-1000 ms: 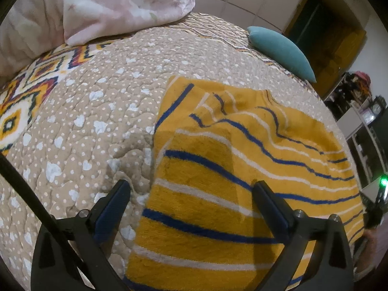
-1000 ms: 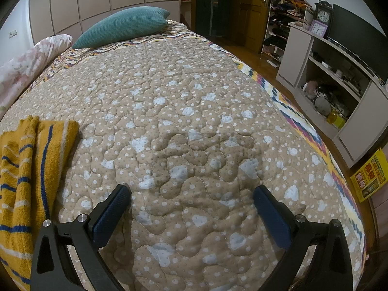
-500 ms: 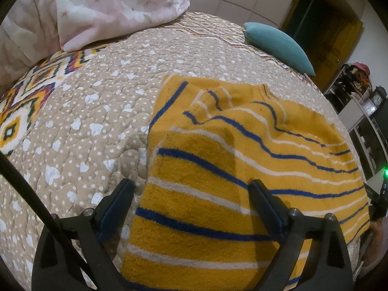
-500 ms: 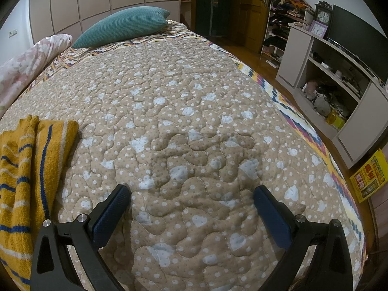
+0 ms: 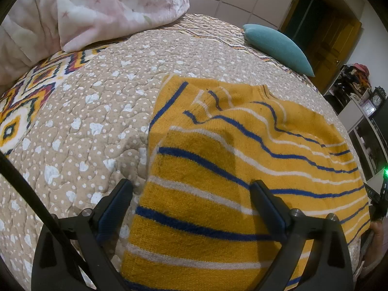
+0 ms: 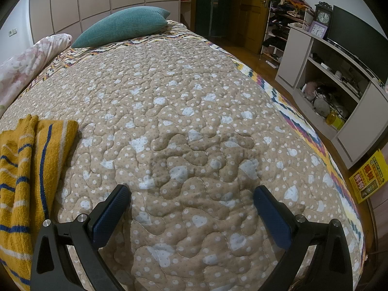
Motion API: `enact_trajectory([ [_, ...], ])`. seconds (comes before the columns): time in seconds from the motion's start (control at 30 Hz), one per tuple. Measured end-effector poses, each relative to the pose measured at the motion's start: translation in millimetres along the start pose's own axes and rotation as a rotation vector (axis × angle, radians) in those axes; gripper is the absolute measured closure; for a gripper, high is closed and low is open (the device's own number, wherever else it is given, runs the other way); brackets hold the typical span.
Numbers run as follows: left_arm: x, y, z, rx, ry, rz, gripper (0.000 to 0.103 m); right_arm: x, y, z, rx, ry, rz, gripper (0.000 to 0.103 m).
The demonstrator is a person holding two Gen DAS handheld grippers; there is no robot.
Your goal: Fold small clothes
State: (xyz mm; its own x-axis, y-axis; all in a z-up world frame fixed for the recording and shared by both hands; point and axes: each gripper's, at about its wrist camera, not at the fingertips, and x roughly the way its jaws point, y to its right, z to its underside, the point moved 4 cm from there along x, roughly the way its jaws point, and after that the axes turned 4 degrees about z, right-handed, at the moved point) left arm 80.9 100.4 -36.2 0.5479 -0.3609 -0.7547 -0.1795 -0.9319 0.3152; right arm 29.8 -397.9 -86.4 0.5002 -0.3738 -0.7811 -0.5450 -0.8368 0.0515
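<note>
Bed quilt (image 6: 194,121) is filling both views, tan with white dots and heart-like patches, a zigzag colour border running along its edges. It is carrying everything else on the bed.

Pink floral duvet (image 5: 84,7) is lying bunched at the far left corner of the quilt in the left wrist view.

Yellow striped sweater (image 5: 242,169) is lying flat on the quilt, blue and white stripes across it, one section folded over on top of the body. In the right wrist view the sweater (image 6: 26,169) is showing only at the left edge, its folded layers stacked.

Teal pillow (image 6: 121,28) is resting at the head end of the quilt, well apart from the sweater.

Shelving unit (image 6: 334,84) is standing off the right side of the bed, its open compartments holding small clutter too small to tell apart; a clock (image 6: 323,17) is sitting on top.

Left gripper (image 5: 191,189) is hovering over the near part of the sweater, jaws spread wide, nothing between them; one finger is showing over the quilt just beside the sweater's edge, the other over the knit. Contact cannot be told.

Right gripper (image 6: 191,195) is hanging over bare quilt, jaws spread wide, gripping nothing, well to the right of the sweater.
</note>
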Motion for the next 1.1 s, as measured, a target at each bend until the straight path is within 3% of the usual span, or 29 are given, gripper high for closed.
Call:
enact_trajectory([
  [0.6, 0, 1, 1, 0.001, 0.003, -0.001, 0.004, 0, -2, 1, 0.0, 0.0, 0.001, 0.0],
  [0.8, -7, 4, -3, 0.008, 0.001, -0.038, 0.005, 0, -2, 0, 0.001, 0.0, 0.001, 0.0],
  [0.97, -42, 10, -14, -0.013, 0.071, -0.011, 0.006, -1, -2, 1, -0.001, 0.001, 0.003, 0.0],
  [1.1, -51, 28, -38, 0.028, 0.093, 0.0, 0.006, -1, -4, 1, -0.002, 0.003, 0.009, 0.0],
])
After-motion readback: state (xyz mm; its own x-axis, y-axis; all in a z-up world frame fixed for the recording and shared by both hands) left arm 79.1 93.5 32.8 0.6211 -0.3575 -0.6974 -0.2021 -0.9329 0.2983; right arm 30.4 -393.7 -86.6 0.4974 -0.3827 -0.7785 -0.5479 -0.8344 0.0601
